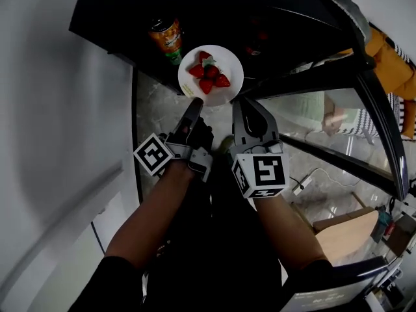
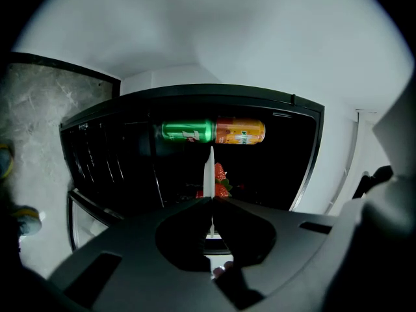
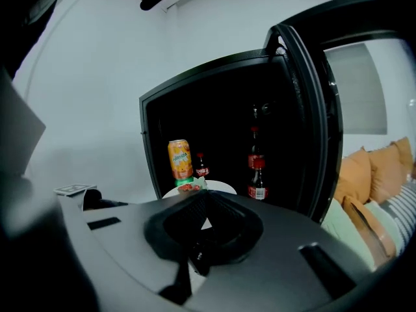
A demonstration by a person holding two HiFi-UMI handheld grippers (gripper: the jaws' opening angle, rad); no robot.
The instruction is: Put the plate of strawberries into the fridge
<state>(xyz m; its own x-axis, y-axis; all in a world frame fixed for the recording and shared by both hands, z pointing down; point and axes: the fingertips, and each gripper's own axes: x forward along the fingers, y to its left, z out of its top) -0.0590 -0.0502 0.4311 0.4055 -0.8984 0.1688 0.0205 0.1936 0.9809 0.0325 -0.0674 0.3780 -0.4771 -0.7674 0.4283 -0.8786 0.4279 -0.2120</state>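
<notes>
Fingers of my left gripper (image 1: 194, 103) and right gripper (image 1: 238, 104) pinch the near rim of the plate of strawberries (image 1: 210, 75) at the open fridge (image 1: 117, 25) mouth, where I judge a slip on that thin edge would tip berries off.

I see an orange soda can (image 1: 166, 35) set end to end with a green can (image 2: 188, 131). In the right gripper view, a small cola bottle (image 3: 202, 166) stands just right of the orange can. Further right are two more red-labelled bottles (image 3: 258, 179), one behind the other. The floor (image 1: 156, 119) is pale marble, and a white power strip (image 1: 300, 186) lies on it at the right. A white wall (image 1: 52, 109) fills the left. Far right, orange cushions (image 1: 390, 64) sit beside a striped cushion (image 1: 406, 119).
</notes>
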